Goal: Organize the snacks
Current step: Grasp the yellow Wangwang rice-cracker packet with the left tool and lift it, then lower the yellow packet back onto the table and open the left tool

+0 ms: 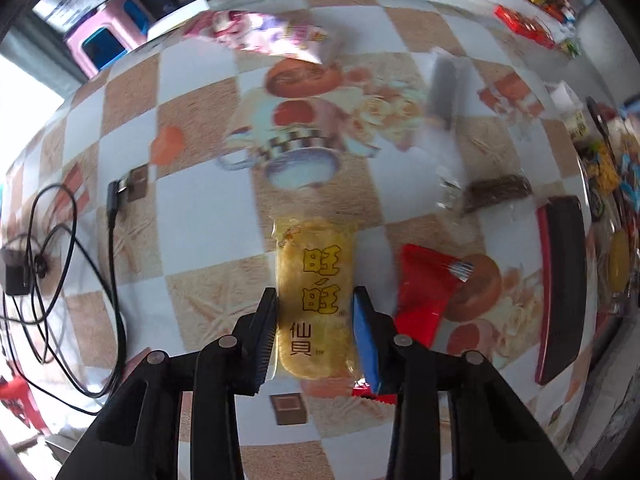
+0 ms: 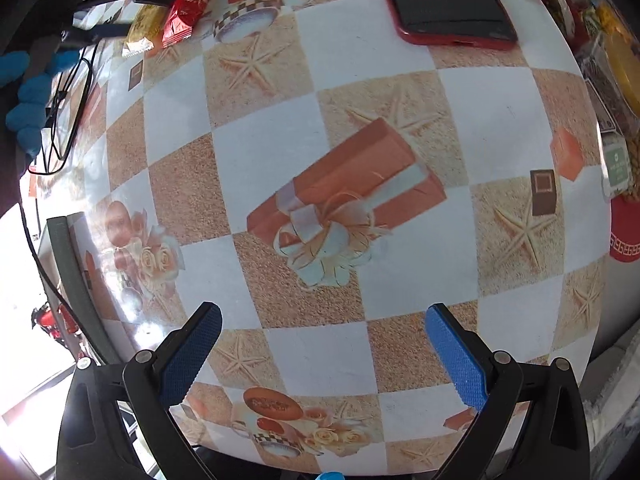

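Observation:
A yellow rice cracker packet (image 1: pixel 316 296) with red characters lies flat on the checked tablecloth (image 1: pixel 200 208). My left gripper (image 1: pixel 316 300) points straight down over it, and both pads press on the packet's long sides. The right wrist view shows the same packet (image 2: pixel 140 28) at the top left, held in the left gripper (image 2: pixel 134 14). A red snack packet (image 1: pixel 424 292) lies just right of the yellow one. My right gripper (image 2: pixel 324 314) hangs open above a printed gift box on the cloth, with nothing between its fingers.
A phone in a red case (image 1: pixel 560 288) lies right of the red packet. Farther off are a brown bar in clear wrap (image 1: pixel 496 192), a dark wrapped snack (image 1: pixel 444 92) and a pink packet (image 1: pixel 272 36). A tray of snacks (image 1: pixel 608 184) is far right, a black cable (image 1: pixel 80 240) left.

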A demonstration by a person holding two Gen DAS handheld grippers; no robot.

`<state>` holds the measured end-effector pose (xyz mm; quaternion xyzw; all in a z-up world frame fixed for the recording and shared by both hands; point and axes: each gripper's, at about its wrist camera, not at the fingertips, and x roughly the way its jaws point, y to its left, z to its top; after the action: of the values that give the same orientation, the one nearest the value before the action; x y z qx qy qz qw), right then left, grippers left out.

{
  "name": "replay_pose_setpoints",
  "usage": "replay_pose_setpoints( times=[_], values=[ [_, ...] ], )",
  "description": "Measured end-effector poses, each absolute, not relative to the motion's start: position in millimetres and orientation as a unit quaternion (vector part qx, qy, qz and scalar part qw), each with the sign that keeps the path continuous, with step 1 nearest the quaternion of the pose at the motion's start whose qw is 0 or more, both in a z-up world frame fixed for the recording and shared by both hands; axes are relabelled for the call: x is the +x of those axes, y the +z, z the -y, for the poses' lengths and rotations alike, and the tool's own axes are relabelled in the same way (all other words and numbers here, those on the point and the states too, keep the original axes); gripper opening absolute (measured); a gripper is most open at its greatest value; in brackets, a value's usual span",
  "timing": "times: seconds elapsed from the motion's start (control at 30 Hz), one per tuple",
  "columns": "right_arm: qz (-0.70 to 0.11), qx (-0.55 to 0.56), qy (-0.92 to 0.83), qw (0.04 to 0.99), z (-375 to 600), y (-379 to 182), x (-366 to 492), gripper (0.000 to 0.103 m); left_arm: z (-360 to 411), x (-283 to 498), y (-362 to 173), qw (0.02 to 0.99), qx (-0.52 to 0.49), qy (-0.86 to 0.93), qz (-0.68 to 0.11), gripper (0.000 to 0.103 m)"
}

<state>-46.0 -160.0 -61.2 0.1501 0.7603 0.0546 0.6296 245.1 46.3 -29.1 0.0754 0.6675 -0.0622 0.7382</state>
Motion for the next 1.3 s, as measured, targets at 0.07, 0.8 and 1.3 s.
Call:
replay_pose_setpoints(
  times=[0.07,0.8,1.3],
  values=[
    [-0.759,0.152,0.054,0.631,165,-61,-48,0.102,-35,242,-30,0.738,0.089,-0.079,-0.664,0.04],
    [-0.757,0.164,0.023,0.632,184,-45,-66,0.102,-82,10,-30,0.703,0.186,-0.178,-0.663,0.04],
    [-0.751,0.006,0.061,0.657,114,-38,-28,0.102,-200,-28,-15,0.712,0.126,-0.09,-0.685,0.075]
  ],
)
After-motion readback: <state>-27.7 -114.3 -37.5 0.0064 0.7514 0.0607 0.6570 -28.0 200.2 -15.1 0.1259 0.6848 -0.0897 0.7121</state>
